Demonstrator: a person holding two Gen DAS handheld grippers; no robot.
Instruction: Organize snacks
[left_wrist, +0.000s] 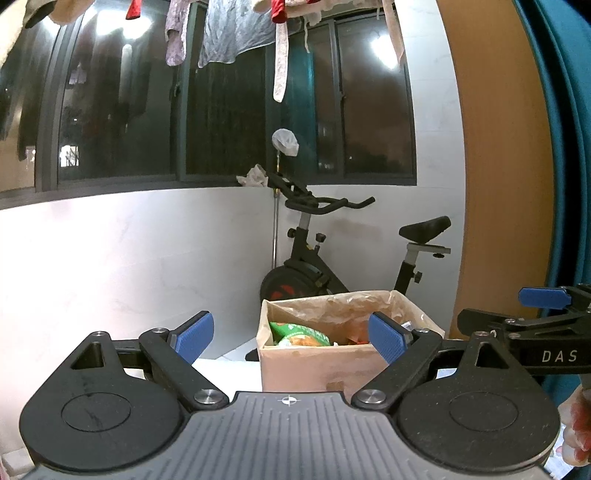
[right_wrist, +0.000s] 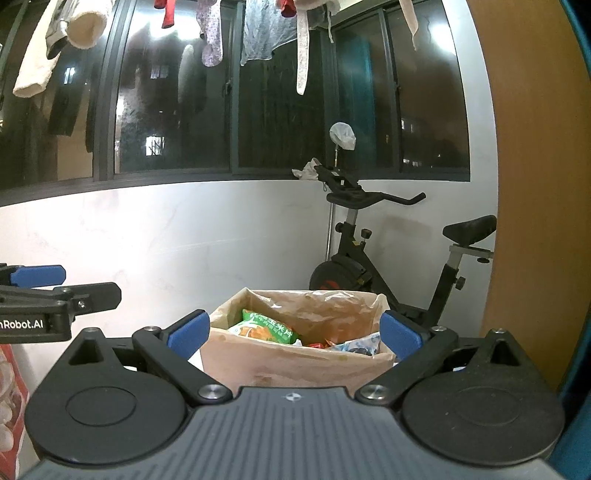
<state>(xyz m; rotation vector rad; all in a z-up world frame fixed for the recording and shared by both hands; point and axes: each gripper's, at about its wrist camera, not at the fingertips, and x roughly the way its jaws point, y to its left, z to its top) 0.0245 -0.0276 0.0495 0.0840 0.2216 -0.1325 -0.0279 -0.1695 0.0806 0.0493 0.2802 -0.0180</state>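
"DAS" lettering on right gripper (left_wrist: 546, 295)

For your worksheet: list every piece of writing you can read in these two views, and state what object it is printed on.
"DAS": side of the right gripper.
"nRobot.AI", start cut off: side of the left gripper.
Chinese characters on the green snack bag in the cardboard box: too blurred to read.

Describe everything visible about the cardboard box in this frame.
The cardboard box is plain brown, open at the top and upright, lined with crumpled tan paper or plastic that folds over its rim. It stands on a pale surface in front of an exercise bike. Inside lie snack packets, among them a green-and-orange bag and a blue-and-white one. Neither gripper touches it.
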